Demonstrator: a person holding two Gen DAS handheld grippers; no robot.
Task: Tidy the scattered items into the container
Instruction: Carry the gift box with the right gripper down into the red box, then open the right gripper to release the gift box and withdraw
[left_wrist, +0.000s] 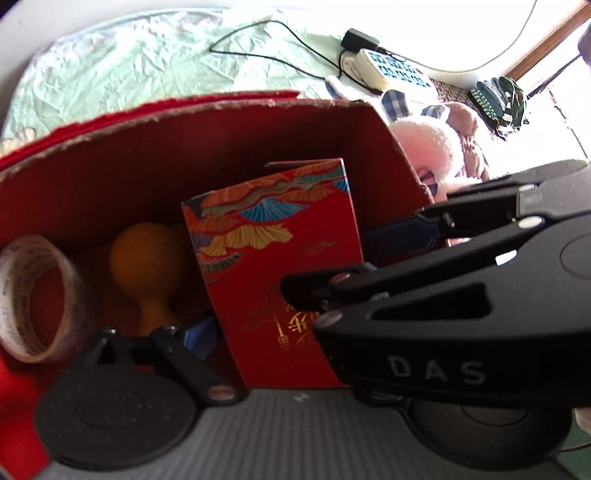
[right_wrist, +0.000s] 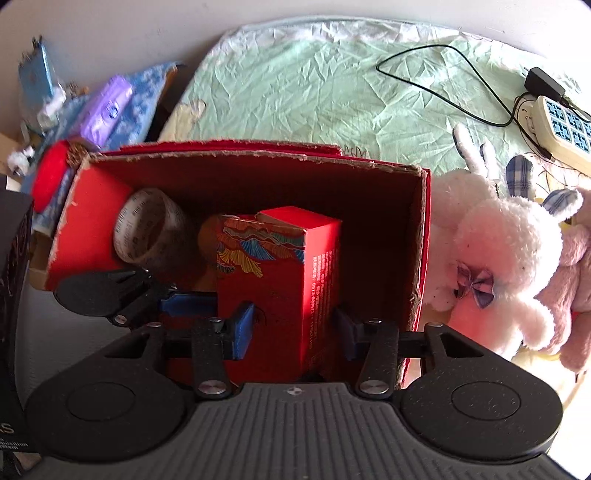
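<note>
Wrinkled pale-green cloth (right_wrist: 314, 96) covered the surface behind one open red cardboard container (right_wrist: 236, 173), whose torn rim showed raw brown edges. Inside it I counted three things: one tall red carton printed with coloured fan shapes (right_wrist: 280, 266), standing upright near the middle; one roll of clear printed tape (right_wrist: 151, 230), leaning on its edge against the left wall; and one orange bulb-shaped object (left_wrist: 144, 266), partly hidden behind the carton. The right gripper (right_wrist: 295, 328) reached down into the container with its two blue-padded fingers (right_wrist: 243, 325) on either side of the carton's lower part; the left pad lay against the carton's face, but whether the right pad touched it I could not tell, so a firm grasp could not be confirmed. The left gripper (left_wrist: 306, 280) hung over the same container with its jaws spread wide, the carton between them and untouched by the visible pads. Beside the container's right wall lay one white plush rabbit (right_wrist: 491, 266) and one pink plush toy (right_wrist: 572, 280). Farther back sat one cream power strip (right_wrist: 565, 129), one black adapter (right_wrist: 543, 85) and its thin black cable (right_wrist: 443, 77).
</note>
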